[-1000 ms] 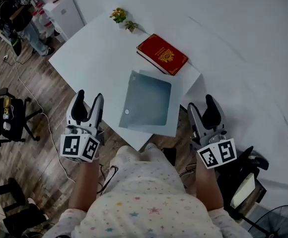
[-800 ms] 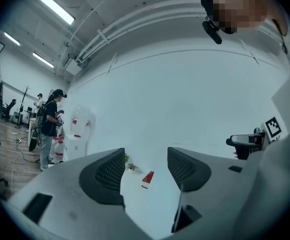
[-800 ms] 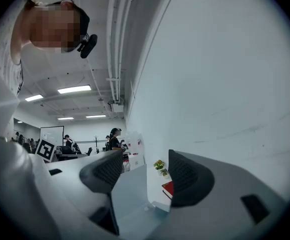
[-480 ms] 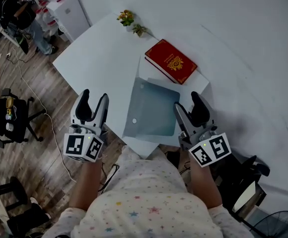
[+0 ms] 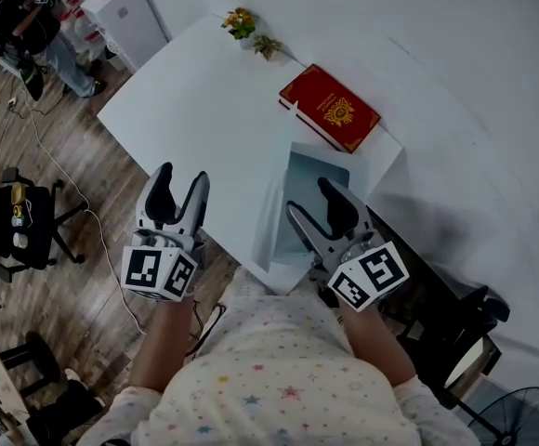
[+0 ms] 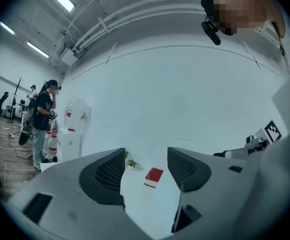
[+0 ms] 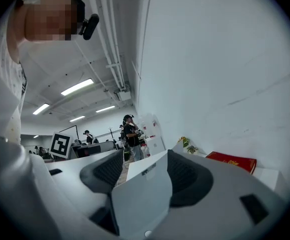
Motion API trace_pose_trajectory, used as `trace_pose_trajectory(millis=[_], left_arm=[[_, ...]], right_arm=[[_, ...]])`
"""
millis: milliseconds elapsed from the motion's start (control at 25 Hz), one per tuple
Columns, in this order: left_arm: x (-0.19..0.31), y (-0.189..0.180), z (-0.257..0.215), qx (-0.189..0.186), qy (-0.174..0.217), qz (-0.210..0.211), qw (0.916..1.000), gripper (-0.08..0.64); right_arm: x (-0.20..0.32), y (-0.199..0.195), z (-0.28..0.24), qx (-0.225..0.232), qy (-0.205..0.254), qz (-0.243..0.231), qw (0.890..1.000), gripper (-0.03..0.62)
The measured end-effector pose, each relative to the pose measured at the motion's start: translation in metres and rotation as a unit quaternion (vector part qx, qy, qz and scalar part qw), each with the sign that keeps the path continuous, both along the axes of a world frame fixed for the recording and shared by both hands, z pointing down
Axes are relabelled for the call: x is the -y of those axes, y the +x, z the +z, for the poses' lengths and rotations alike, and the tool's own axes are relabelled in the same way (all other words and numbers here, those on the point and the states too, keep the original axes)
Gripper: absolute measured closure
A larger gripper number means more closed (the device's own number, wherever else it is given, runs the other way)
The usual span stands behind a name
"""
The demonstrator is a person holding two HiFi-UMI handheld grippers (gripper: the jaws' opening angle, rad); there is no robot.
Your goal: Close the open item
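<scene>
The right gripper [image 5: 311, 203], jaws spread either side of the folder's [image 5: 321, 167] raised cover [image 7: 142, 194], seems to be tipping it shut at the table's [image 5: 195, 100] near corner. The left gripper [image 5: 181, 177] hangs unclenched, empty.

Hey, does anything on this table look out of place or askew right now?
Only the folder's cover: it stands up on edge between the parted jaws of the right tool, at the near corner of the table, instead of lying flat. The red book lies closed and flat; nothing is spilled.

Dim overall; ceiling lights [image 7: 77, 86] glare, edges fisheye-warped.
</scene>
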State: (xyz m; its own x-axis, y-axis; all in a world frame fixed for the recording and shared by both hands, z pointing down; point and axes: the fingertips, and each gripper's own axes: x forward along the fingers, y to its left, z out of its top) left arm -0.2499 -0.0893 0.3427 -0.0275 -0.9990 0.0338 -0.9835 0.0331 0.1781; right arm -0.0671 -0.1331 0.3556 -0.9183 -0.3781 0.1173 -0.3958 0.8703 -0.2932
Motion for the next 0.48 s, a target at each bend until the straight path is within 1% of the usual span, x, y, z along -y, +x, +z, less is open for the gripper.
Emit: trace_pose_trajectory(millis=[80,200,280,480], left_arm=[[0.001,-0.003,0.004,0.001,-0.006,0.002,1.0000,0.313],[0.001,-0.010,0.010,0.001,-0.014,-0.002,0.9999,0.313],[0.000,-0.015,0.010,0.002,-0.014,-0.007,0.9999,0.313],[-0.003,-0.030,0.009,0.007,-0.013,-0.022,0.9996,0.313]], right_arm=[[-0.005,-0.011,0.008,-0.006,-0.013,-0.012,1.000,0.327],[-0.017,-0.030,0.013,-0.016,-0.015,-0.031,0.999,0.315],[-0.022,-0.040,0.013,-0.012,-0.021,-0.039,0.999,0.308],[-0.020,-0.051,0.013,-0.008,-0.026,-0.039,0.999,0.309]])
